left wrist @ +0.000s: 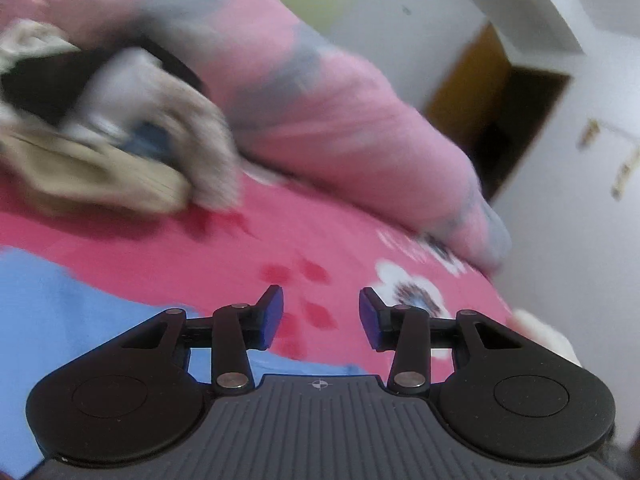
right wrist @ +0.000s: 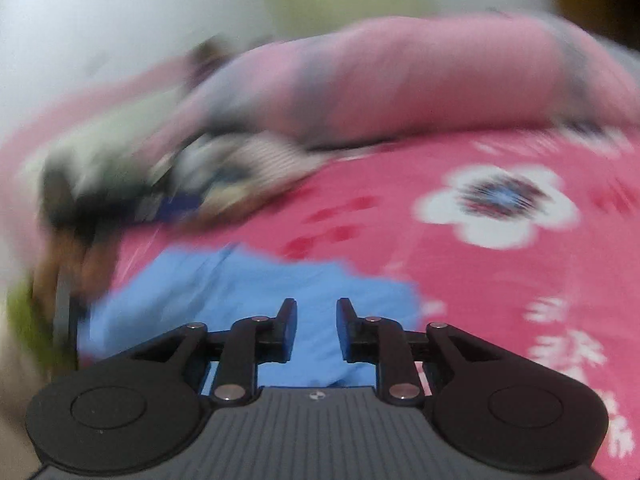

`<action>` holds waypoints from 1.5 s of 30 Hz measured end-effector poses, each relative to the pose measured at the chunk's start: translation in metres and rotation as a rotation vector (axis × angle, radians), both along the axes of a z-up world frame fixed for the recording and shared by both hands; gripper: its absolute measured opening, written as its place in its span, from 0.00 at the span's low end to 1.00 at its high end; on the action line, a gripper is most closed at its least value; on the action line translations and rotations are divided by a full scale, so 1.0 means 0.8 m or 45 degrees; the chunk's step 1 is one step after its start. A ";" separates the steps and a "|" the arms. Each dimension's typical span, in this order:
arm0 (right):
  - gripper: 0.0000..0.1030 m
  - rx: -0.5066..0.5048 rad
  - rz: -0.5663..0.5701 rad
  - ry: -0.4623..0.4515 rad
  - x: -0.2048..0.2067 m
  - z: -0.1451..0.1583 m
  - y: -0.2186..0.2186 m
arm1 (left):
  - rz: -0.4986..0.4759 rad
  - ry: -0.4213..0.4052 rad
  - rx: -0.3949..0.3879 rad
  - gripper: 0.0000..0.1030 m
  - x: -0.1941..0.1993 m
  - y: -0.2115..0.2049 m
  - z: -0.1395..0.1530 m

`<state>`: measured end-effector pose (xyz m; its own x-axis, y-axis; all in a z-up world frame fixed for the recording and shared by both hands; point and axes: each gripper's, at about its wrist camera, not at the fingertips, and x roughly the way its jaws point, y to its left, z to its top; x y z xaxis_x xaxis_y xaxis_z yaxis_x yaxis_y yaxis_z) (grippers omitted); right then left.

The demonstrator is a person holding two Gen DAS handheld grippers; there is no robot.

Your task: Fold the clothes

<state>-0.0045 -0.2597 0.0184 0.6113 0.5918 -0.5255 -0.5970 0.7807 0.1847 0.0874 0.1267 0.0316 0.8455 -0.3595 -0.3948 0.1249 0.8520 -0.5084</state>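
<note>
Both tongs hang empty, the left gripper [left wrist: 321,318] gaping wide over the pink floral bedsheet [left wrist: 224,256], the right gripper [right wrist: 316,330] parted more narrowly above the blue garment [right wrist: 248,288] lying flat on the bed's near side. It looks light, limp and thin (best pinched at an edge or corner). Farther off, a blurred heap of clothes [left wrist: 120,152] sits against the pink quilt [left wrist: 320,100]. No writing is readable.

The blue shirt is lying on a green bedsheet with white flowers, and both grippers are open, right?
Not quite. The bedsheet is pink, not green; the right wrist view shows it with its white flowers. The rest holds: the blue shirt lies on it, and the left gripper and right gripper are both open.
</note>
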 end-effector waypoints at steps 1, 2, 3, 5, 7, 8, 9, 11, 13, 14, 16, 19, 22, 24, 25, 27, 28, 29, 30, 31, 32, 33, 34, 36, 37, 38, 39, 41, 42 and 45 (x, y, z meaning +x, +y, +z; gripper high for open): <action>0.26 -0.090 0.104 -0.064 -0.025 -0.006 0.028 | 0.040 -0.003 0.020 0.41 -0.015 0.016 0.007; 0.26 -0.167 0.199 -0.116 -0.047 -0.013 0.053 | 0.073 -0.001 0.043 0.41 -0.030 0.029 0.011; 0.26 -0.225 0.292 -0.153 -0.066 -0.023 0.075 | 0.105 0.002 0.066 0.41 -0.044 0.043 0.015; 0.32 -0.327 0.462 -0.211 -0.099 -0.042 0.111 | 0.151 0.014 0.098 0.41 -0.066 0.064 0.018; 0.39 -0.448 0.572 -0.284 -0.124 -0.063 0.138 | 0.192 0.026 0.123 0.41 -0.087 0.084 0.019; 0.39 -0.504 0.607 -0.316 -0.133 -0.072 0.148 | 0.209 0.036 0.132 0.41 -0.095 0.091 0.017; 0.39 -0.559 0.608 -0.341 -0.136 -0.079 0.154 | 0.226 0.046 0.141 0.41 -0.103 0.098 0.015; 0.37 -0.635 0.595 -0.377 -0.138 -0.089 0.161 | 0.252 0.067 0.151 0.41 -0.113 0.108 0.011; 0.26 -0.635 0.587 -0.370 -0.134 -0.088 0.161 | 0.270 0.090 0.145 0.41 -0.119 0.118 0.003; 0.12 -0.632 0.578 -0.368 -0.132 -0.086 0.160 | 0.270 0.098 0.142 0.41 -0.120 0.119 -0.001; 0.05 -0.597 0.538 -0.378 -0.125 -0.075 0.153 | 0.271 0.106 0.151 0.41 -0.121 0.120 -0.007; 0.04 -0.489 0.437 -0.374 -0.104 -0.046 0.138 | 0.253 0.113 0.195 0.41 -0.112 0.113 -0.018; 0.04 -0.357 0.298 -0.335 -0.063 -0.014 0.116 | 0.239 0.119 0.222 0.41 -0.101 0.106 -0.029; 0.04 -0.264 0.184 -0.283 -0.025 0.003 0.096 | 0.241 0.123 0.232 0.41 -0.091 0.101 -0.034; 0.04 -0.206 0.113 -0.232 -0.001 0.007 0.083 | 0.242 0.125 0.238 0.41 -0.087 0.098 -0.037; 0.04 -0.092 -0.028 -0.130 0.048 0.016 0.056 | 0.245 0.117 0.278 0.41 -0.075 0.091 -0.041; 0.04 -0.039 -0.087 -0.065 0.071 0.017 0.044 | 0.242 0.116 0.300 0.41 -0.068 0.087 -0.045; 0.04 0.010 -0.129 0.030 0.095 0.012 0.032 | 0.238 0.116 0.322 0.41 -0.062 0.084 -0.048; 0.04 0.066 -0.172 0.130 0.119 0.002 0.019 | 0.232 0.119 0.337 0.41 -0.055 0.080 -0.052; 0.04 0.127 -0.224 0.214 0.142 -0.011 0.005 | 0.226 0.130 0.354 0.41 -0.048 0.076 -0.057; 0.04 0.176 -0.266 0.287 0.161 -0.024 -0.007 | 0.220 0.141 0.371 0.41 -0.041 0.073 -0.062; 0.04 0.210 -0.294 0.344 0.176 -0.037 -0.017 | 0.214 0.152 0.387 0.41 -0.035 0.069 -0.067; 0.04 0.243 -0.322 0.401 0.191 -0.050 -0.026 | 0.207 0.163 0.401 0.41 -0.029 0.066 -0.071; 0.04 0.272 -0.355 0.459 0.208 -0.065 -0.035 | 0.197 0.183 0.425 0.41 -0.021 0.062 -0.079; 0.04 0.278 -0.367 0.476 0.214 -0.071 -0.037 | 0.193 0.192 0.431 0.41 -0.019 0.060 -0.082; 0.04 0.285 -0.378 0.494 0.220 -0.076 -0.040 | 0.189 0.200 0.432 0.41 -0.018 0.060 -0.085; 0.04 0.292 -0.390 0.511 0.226 -0.082 -0.042 | 0.185 0.208 0.434 0.41 -0.017 0.060 -0.087; 0.05 0.305 -0.413 0.546 0.238 -0.093 -0.047 | 0.184 0.215 0.437 0.41 -0.016 0.060 -0.089; 0.06 0.311 -0.424 0.563 0.244 -0.098 -0.049 | 0.185 0.221 0.435 0.41 -0.016 0.061 -0.090; 0.08 0.383 -0.486 0.629 0.252 -0.112 -0.062 | 0.186 0.233 0.430 0.41 -0.019 0.064 -0.091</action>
<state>0.1972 -0.3095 -0.0713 0.5369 0.5466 -0.6426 -0.0806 0.7915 0.6059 0.0721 0.1776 -0.0410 0.7828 -0.0652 -0.6188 -0.0763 0.9769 -0.1995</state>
